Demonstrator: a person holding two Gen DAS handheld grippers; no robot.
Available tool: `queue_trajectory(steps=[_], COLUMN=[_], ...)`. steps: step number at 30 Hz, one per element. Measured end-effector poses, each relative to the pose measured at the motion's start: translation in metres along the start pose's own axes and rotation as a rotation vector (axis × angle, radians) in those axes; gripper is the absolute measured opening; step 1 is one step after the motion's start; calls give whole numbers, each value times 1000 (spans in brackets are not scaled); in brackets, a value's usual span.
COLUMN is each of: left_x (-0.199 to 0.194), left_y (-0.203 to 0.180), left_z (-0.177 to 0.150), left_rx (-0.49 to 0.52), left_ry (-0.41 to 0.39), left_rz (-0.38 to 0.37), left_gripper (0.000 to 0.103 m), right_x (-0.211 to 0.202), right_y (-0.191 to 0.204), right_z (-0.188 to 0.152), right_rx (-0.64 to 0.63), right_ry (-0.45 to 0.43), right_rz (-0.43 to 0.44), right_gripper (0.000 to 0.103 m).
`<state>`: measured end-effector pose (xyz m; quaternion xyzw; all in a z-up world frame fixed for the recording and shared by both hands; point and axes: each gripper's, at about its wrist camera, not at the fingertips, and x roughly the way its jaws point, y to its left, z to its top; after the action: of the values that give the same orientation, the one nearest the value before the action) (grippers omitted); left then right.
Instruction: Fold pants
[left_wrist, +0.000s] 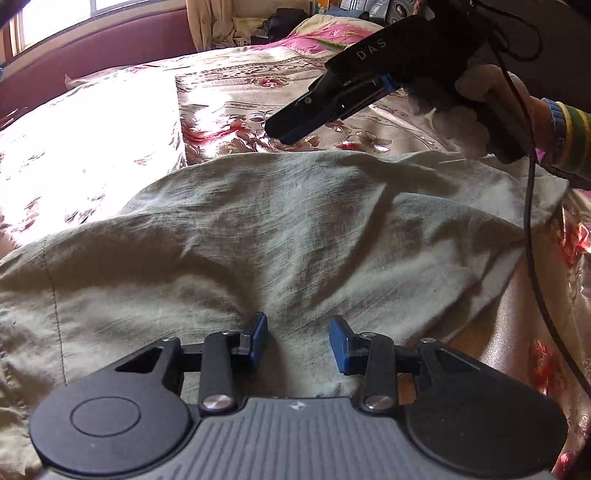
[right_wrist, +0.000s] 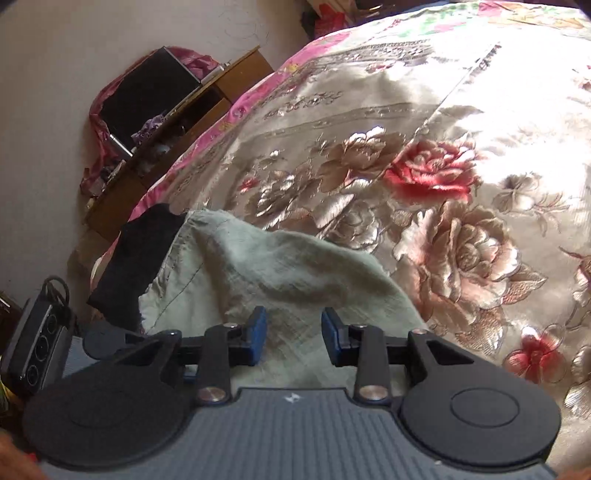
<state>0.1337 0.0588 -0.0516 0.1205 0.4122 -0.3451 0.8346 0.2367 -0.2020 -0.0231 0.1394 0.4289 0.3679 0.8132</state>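
Pants of pale sage-green crinkled cotton (left_wrist: 258, 236) lie rumpled over a glossy cream satin bedspread embroidered with red and beige flowers (left_wrist: 229, 110); in the left wrist view they fill the frame from nine o'clock across the centre to three o'clock. A stitched seam runs down the cloth at eight o'clock. The left gripper, black with blue pads (left_wrist: 298, 343), sits low at six o'clock over the cloth; its jaws stand apart at a moderate gap with nothing between them, only fabric showing beneath. At one o'clock in the same view the right gripper (left_wrist: 291, 134) hangs above the bedspread just beyond the far edge of the pants, held by a hand with green and yellow bangles (left_wrist: 487, 96); seen side-on, its fingers look close together, though the right wrist view shows them parted.

In the right wrist view the right gripper (right_wrist: 293, 338) has its blue pads (right_wrist: 258, 332) moderately apart and empty, with a bunched corner of the pants (right_wrist: 280, 273) beneath and ahead of them. A black cloth item (right_wrist: 136, 258) lies touching the pants at nine o'clock. A brown wooden cabinet (right_wrist: 221, 85) stands beside the bed at eleven o'clock.
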Motion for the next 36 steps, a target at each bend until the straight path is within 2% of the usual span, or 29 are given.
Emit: queue_trajectory(steps=[2, 5, 7, 13, 14, 18, 22, 24, 26, 27, 29, 30, 31, 33, 36], left_x=[0, -7, -8, -5, -5, -2, -3, -3, -3, -3, -5, -8, -11, -19, -30], left_y=[2, 2, 3, 3, 3, 0, 2, 4, 4, 3, -5, -9, -14, -22, -30], left_z=[0, -4, -4, 0, 0, 2, 2, 3, 3, 1, -2, -2, -3, -4, -2], left_rx=[-13, -25, -32, -21, -16, -12, -30, -45, -55, -49, -31, -8, 17, 46, 57], left_ry=[-5, -4, 2, 27, 29, 28, 19, 11, 14, 32, 54, 66, 75, 84, 47], left_rz=[-3, 2, 1, -1, 0, 7, 4, 8, 15, 22, 52, 68, 83, 106, 92], left_gripper=[52, 52, 52, 52, 52, 52, 52, 52, 52, 52, 53, 53, 53, 53, 53], right_x=[4, 21, 25, 17, 20, 50, 32, 22, 20, 19, 20, 17, 9, -22, -69], right_y=[-22, -51, -54, -38, -36, -26, -44, -51, -45, -41, -36, -37, -36, -25, 6], right_z=[13, 14, 7, 1, 1, -3, 2, 6, 5, 2, -8, -14, -19, -32, -63], right_rx=[23, 117, 113, 79, 77, 27, 95, 122, 130, 115, 101, 111, 122, 132, 123], right_ry=[34, 153, 209, 169, 166, 196, 102, 87, 94, 95, 128, 134, 130, 84, 2], right_rz=[-35, 51, 153, 410, 423, 289, 242, 239, 288, 242, 79, 32, -5, -57, -91], right_gripper=[36, 37, 37, 36, 36, 37, 37, 37, 36, 33, 36, 33, 31, 34, 35])
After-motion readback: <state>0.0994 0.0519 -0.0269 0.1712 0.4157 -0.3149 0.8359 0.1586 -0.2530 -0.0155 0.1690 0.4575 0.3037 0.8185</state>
